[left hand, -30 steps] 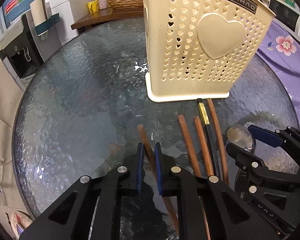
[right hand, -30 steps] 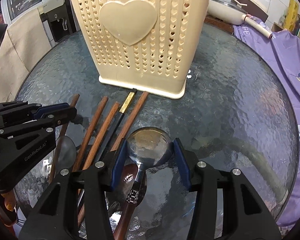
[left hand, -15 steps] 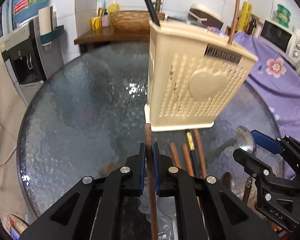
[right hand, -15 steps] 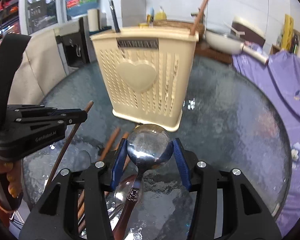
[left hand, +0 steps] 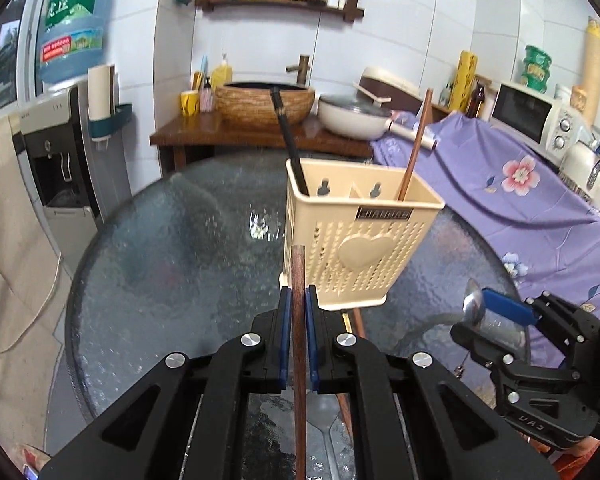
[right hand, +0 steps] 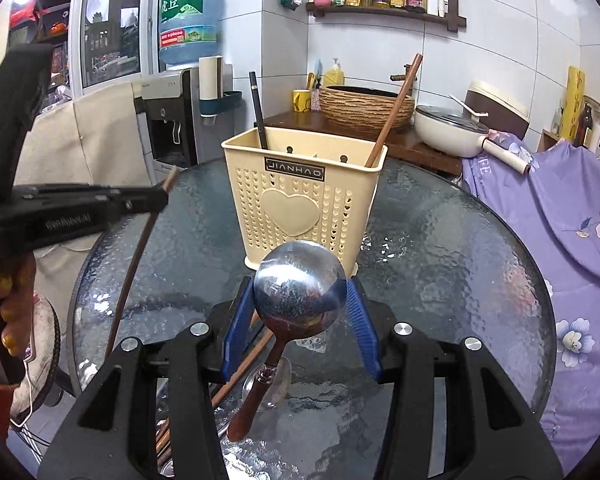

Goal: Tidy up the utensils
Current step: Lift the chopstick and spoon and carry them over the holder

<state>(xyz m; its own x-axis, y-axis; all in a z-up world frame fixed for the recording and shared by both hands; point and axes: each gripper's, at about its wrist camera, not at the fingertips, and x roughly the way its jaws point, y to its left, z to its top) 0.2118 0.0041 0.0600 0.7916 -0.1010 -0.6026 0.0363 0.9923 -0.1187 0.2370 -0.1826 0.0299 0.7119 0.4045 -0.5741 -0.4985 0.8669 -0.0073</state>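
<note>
- Left gripper (left hand: 299,300) pinches a brown wooden chopstick (left hand: 299,360) between its blue pads, jaws pressed tight on the shaft; the stick's tip stands up past the fingertips and the rest runs down toward the near edge of the view.
- Right gripper (right hand: 300,300) grips the round bowl of a metal spoon (right hand: 299,289) between its blue pads, jaws part-way spread to the bowl's width; the spoon's brown handle hangs down toward the glass.
- Both tools are off the round textured-glass table (right hand: 440,260), the left one seen at the left edge of the right wrist view.
- A cream perforated utensil holder (right hand: 304,208) with a heart on its front stands upright on the table, just beyond both grippers.
- Inside it, a black chopstick (right hand: 258,110) leans in the left compartment and a brown chopstick (right hand: 396,108) leans in the right one.
- More brown chopsticks (right hand: 256,354) lie on the glass below the right gripper.
</note>
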